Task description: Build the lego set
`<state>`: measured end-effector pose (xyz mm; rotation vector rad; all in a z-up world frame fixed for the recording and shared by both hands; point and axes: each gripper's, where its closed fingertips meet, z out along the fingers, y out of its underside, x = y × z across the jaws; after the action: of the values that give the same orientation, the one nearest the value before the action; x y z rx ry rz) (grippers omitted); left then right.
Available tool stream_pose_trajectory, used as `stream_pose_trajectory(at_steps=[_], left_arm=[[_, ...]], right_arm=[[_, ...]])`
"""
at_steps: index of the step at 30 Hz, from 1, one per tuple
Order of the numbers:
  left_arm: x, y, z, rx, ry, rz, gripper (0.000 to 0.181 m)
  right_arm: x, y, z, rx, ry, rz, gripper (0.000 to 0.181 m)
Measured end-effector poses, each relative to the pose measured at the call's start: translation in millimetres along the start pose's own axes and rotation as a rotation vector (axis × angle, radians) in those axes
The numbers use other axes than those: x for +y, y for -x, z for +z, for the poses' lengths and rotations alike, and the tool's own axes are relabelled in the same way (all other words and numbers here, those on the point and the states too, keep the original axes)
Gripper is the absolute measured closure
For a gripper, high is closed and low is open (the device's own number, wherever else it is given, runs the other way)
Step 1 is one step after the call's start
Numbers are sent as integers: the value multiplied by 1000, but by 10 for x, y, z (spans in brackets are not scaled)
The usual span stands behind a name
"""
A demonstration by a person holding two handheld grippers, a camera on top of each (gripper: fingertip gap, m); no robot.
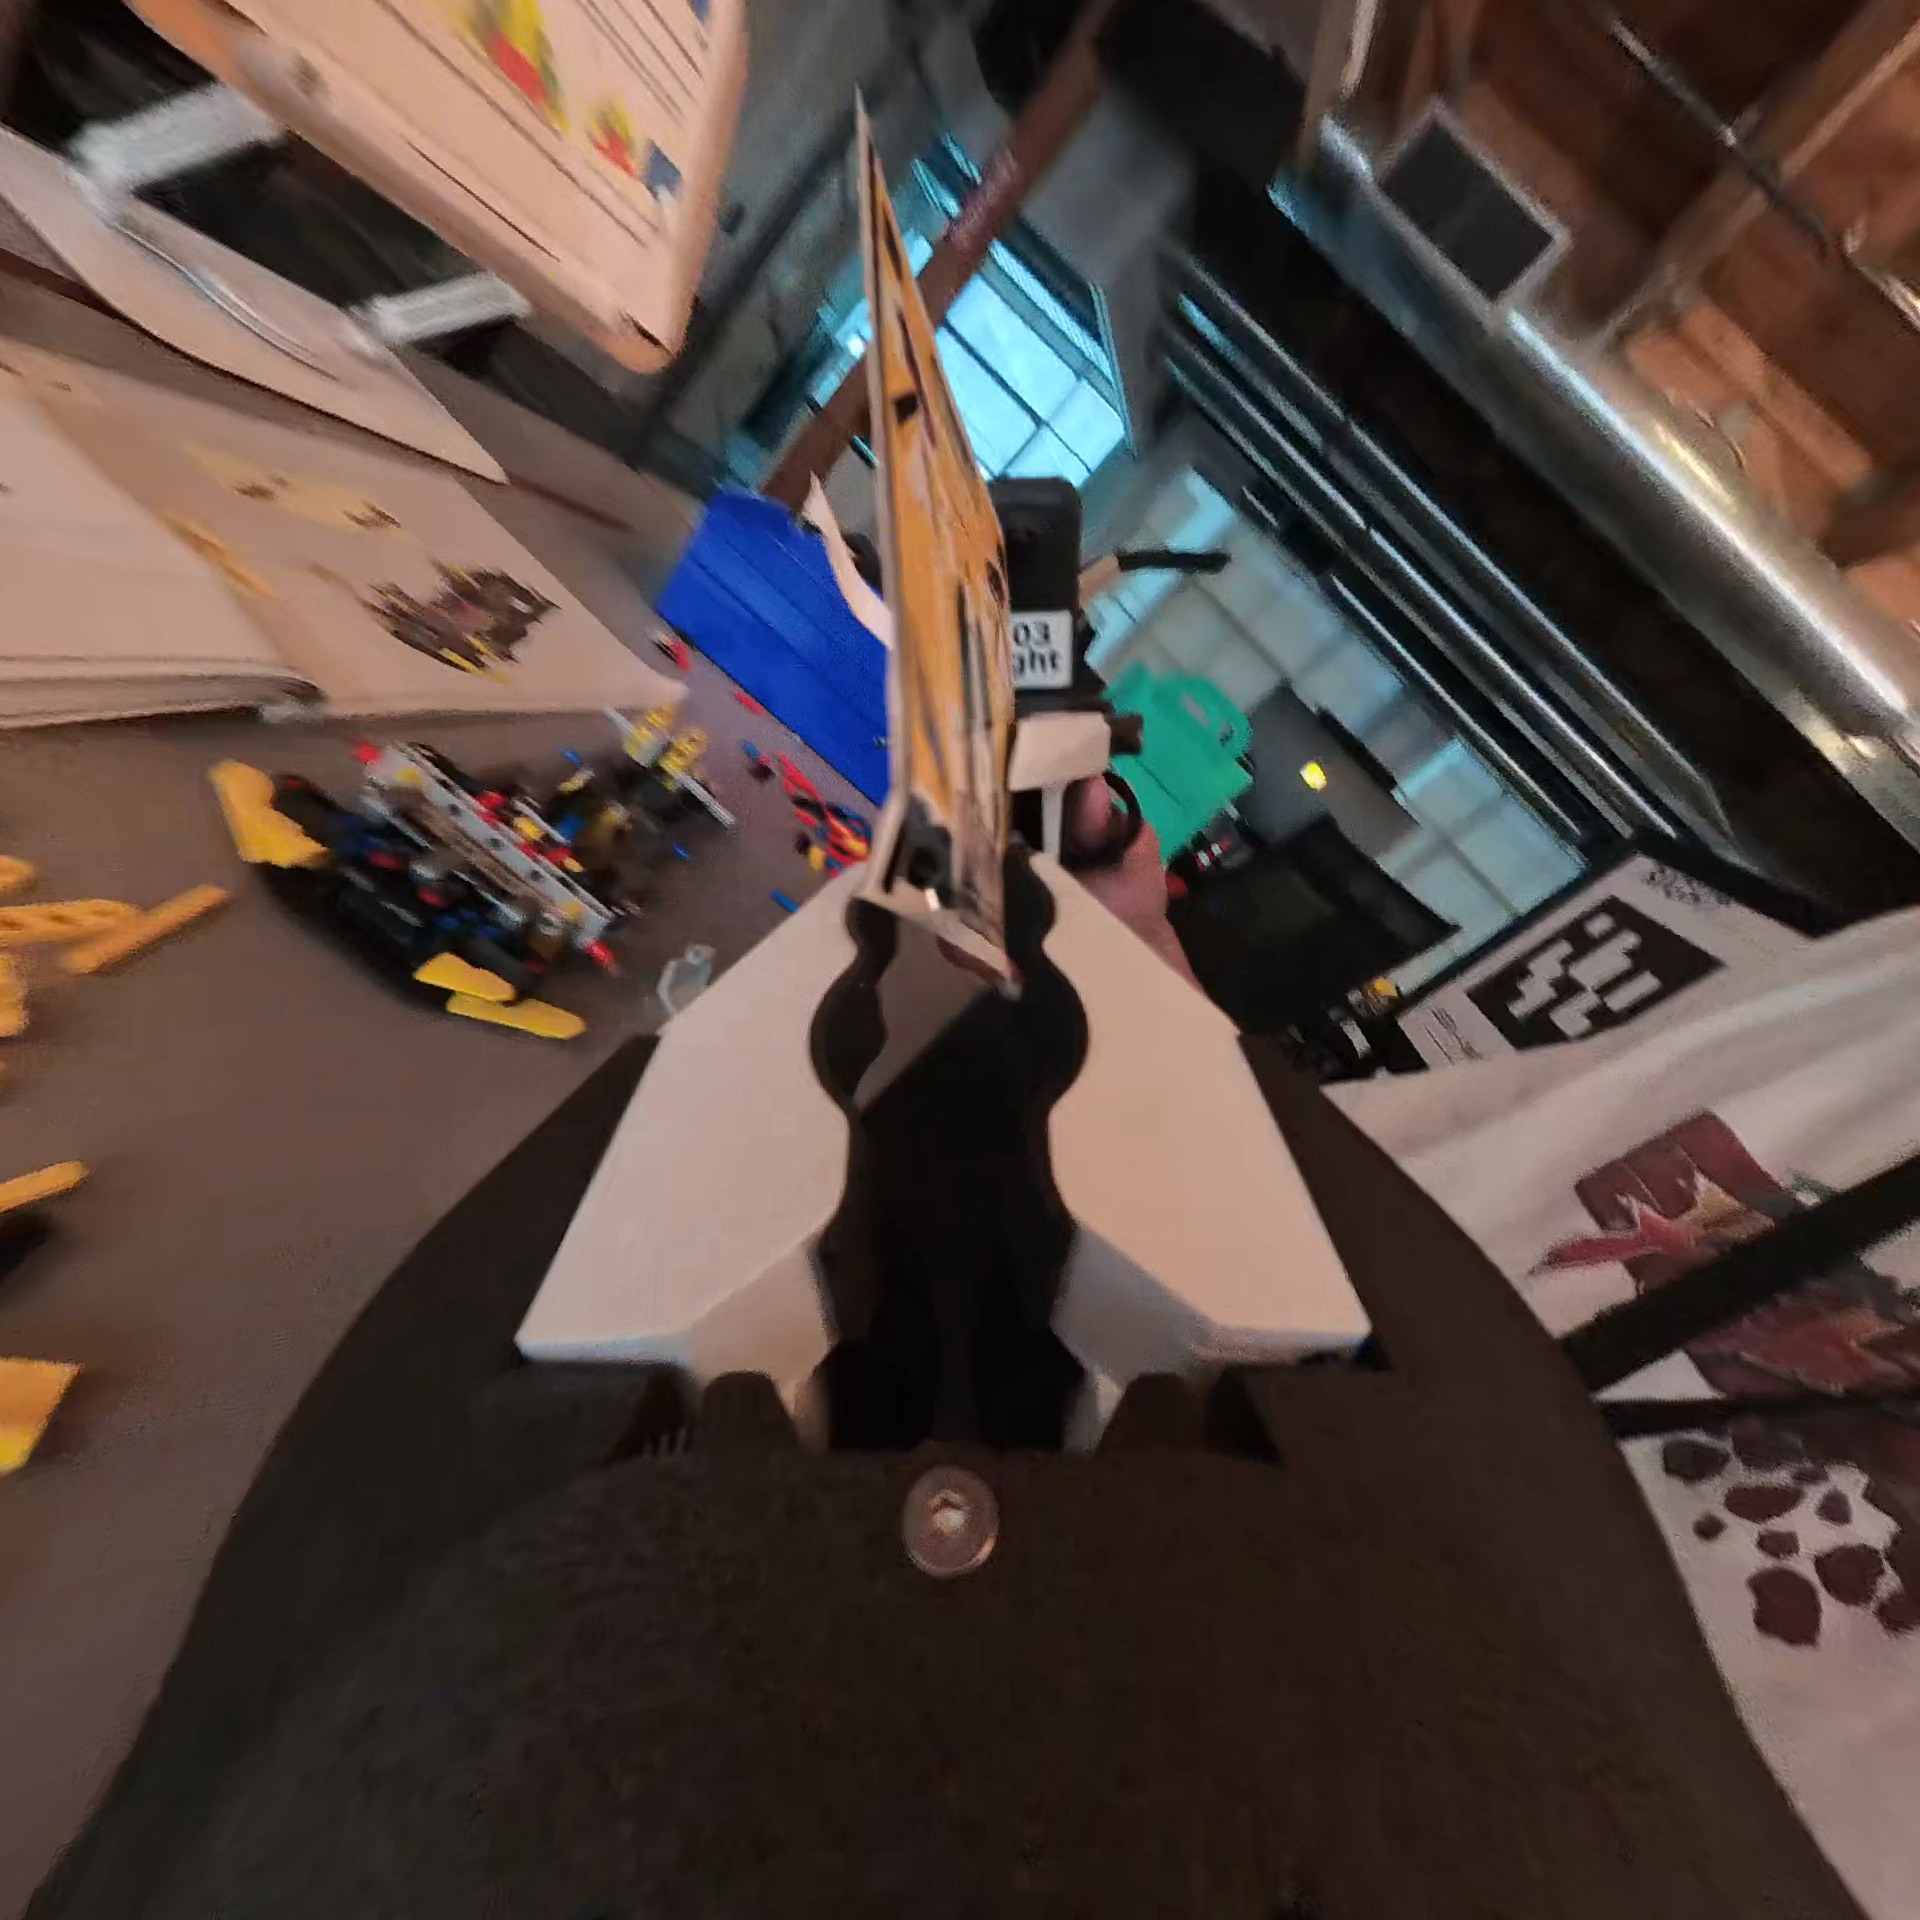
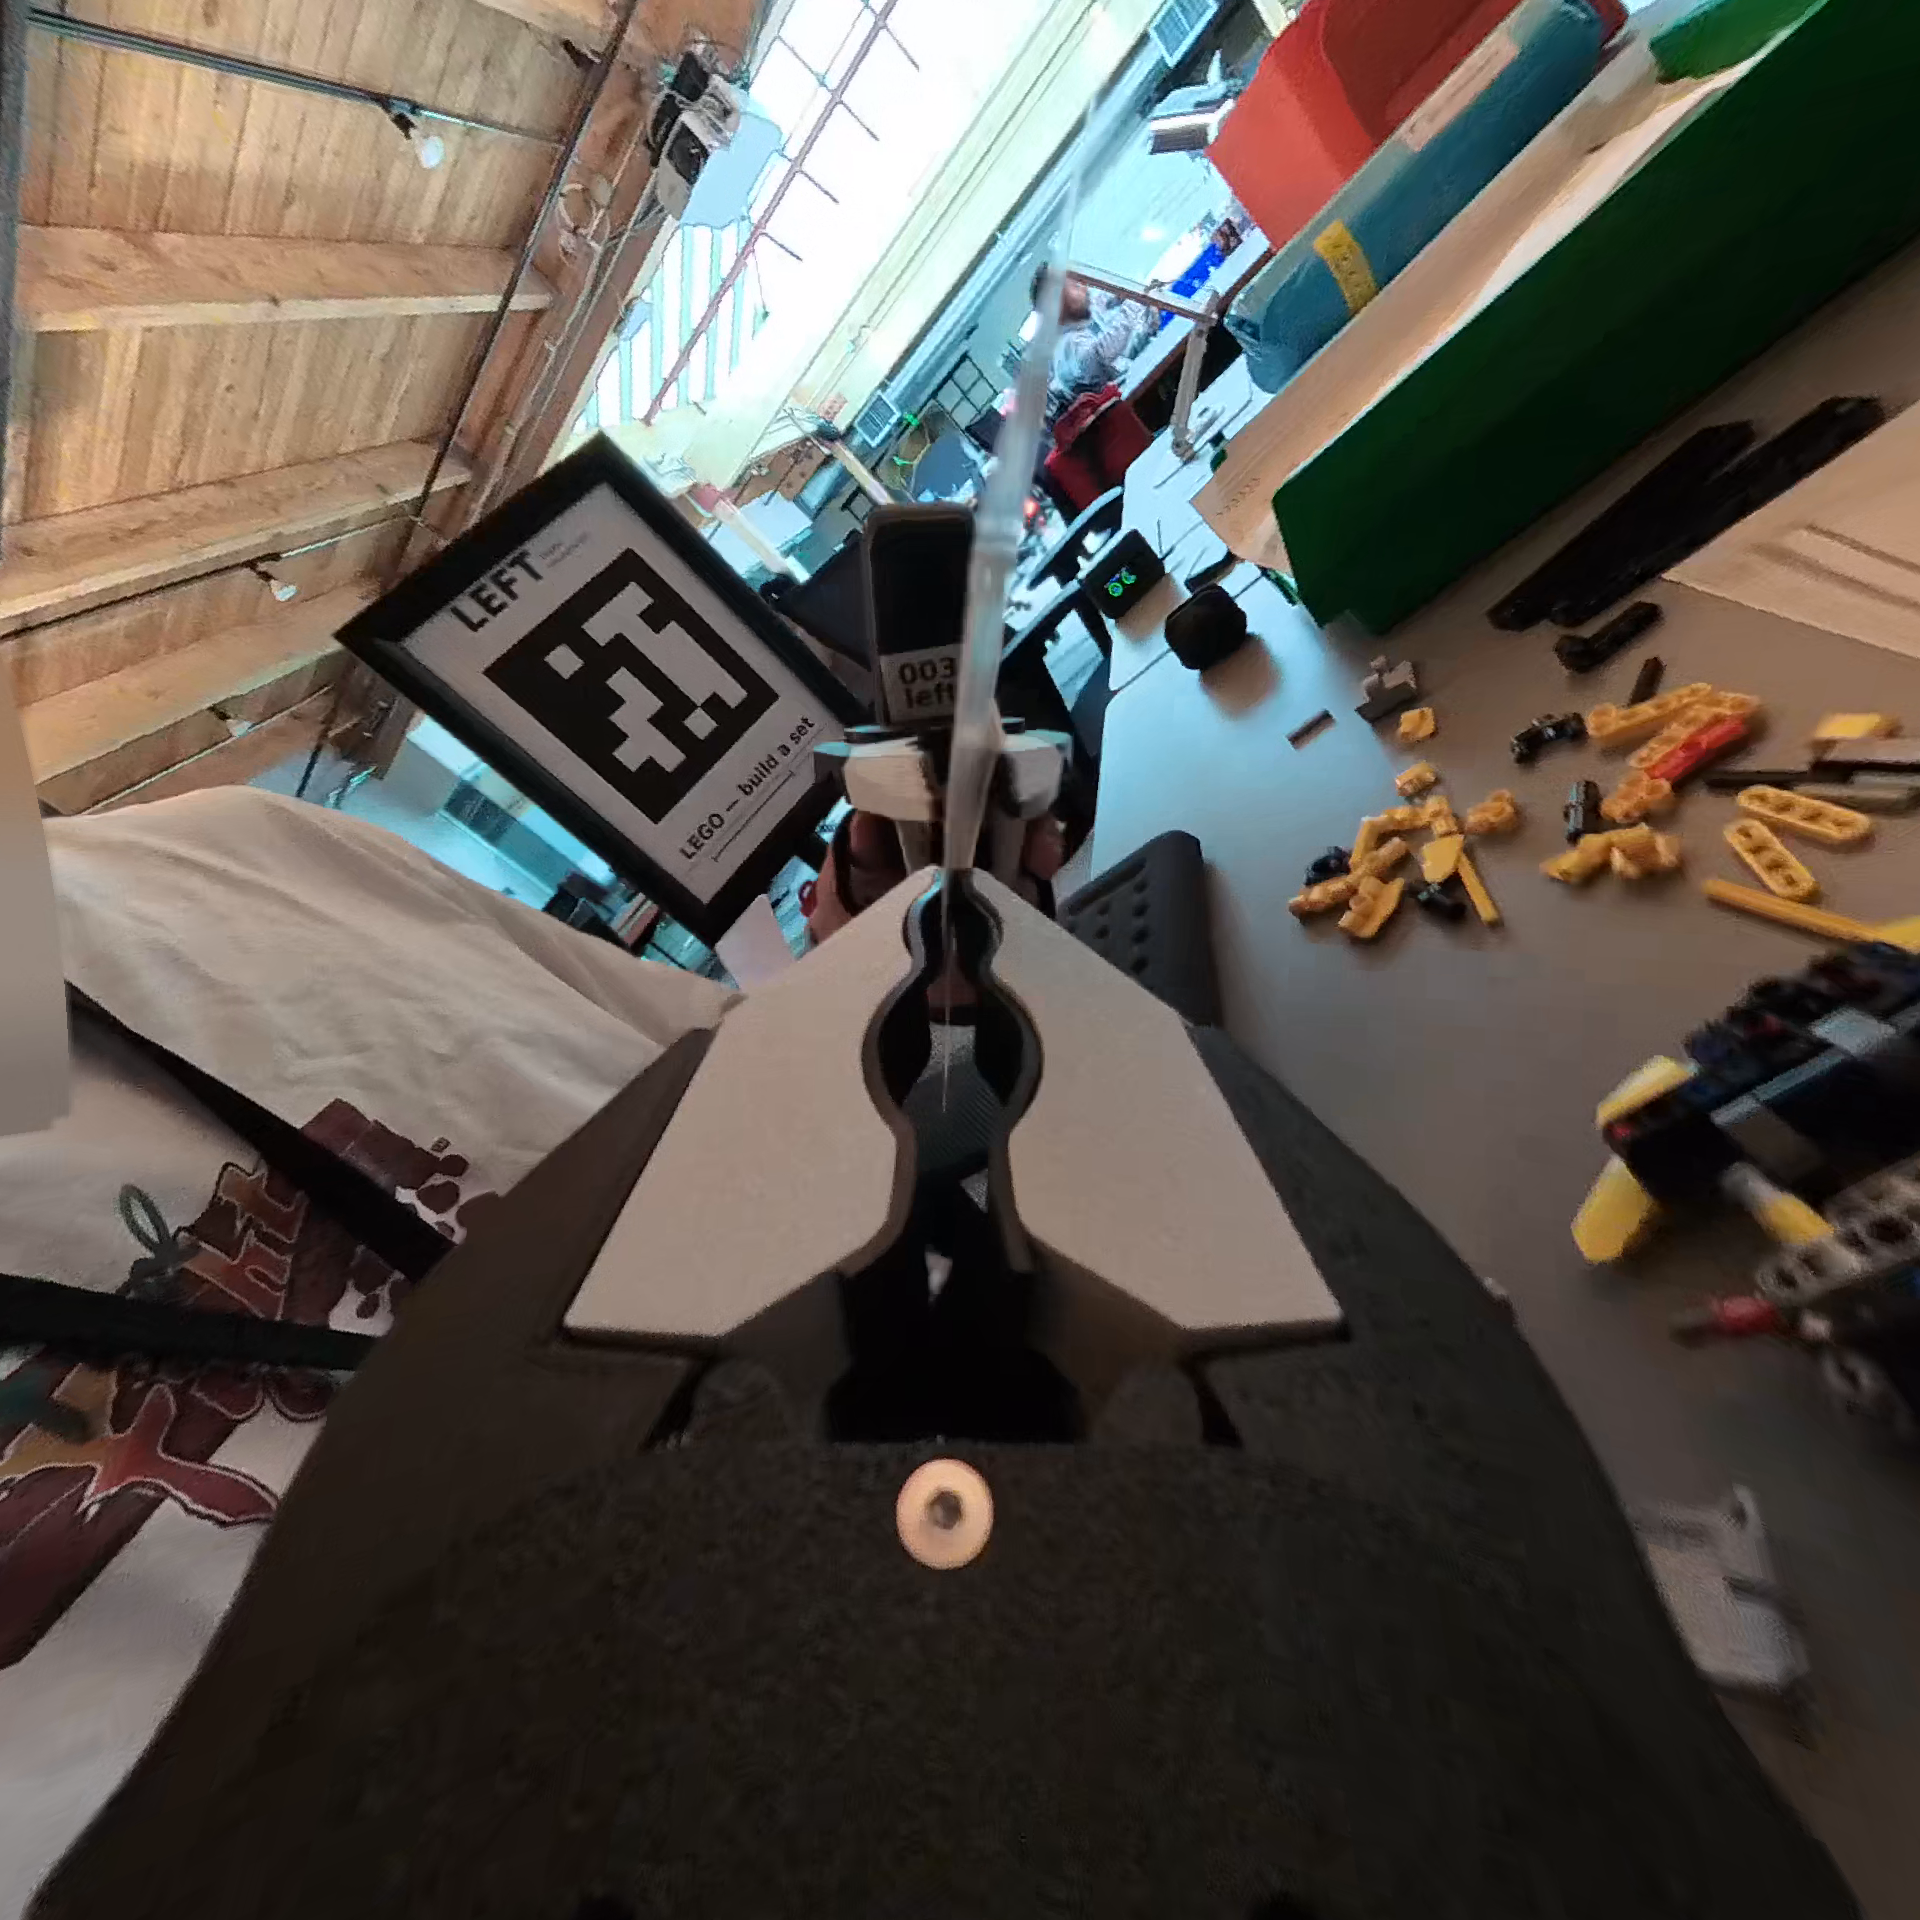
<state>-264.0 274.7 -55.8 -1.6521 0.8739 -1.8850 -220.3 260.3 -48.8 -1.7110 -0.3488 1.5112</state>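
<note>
Left wrist view shows the left gripper (image 1: 940, 914) with its fingers pinched on a yellow sticker sheet (image 1: 935, 540), held edge-on in the air above the half-built lego model (image 1: 457, 873) on the counter (image 1: 312, 1122). The right gripper (image 2: 948, 883) fingers clamp the same sheet opposite. Pulling apart could tear it; a slip drops it onto the model.

Left gripper (image 1: 940, 914) and right gripper (image 2: 951, 883) raised, facing each other, jaws closed, tips nearly meeting.
</note>
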Motion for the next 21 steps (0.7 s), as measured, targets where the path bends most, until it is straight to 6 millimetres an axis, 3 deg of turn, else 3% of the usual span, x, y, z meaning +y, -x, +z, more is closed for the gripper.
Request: stream_pose_trajectory(at_steps=[1,8,14,21], left_arm=[[55,-35,46,13,22,12,175],[130,-117,156,7,19,32,176],[324,-157,235,-34,129,130,181],[584,-96,176,-107,215,258,181]], right_arm=[[25,6,-57,9,2,0,181],[146,29,-369,37,-9,23,181],[257,42,-416,60,15,21,181],[389,-16,-403,99,32,-14,181]])
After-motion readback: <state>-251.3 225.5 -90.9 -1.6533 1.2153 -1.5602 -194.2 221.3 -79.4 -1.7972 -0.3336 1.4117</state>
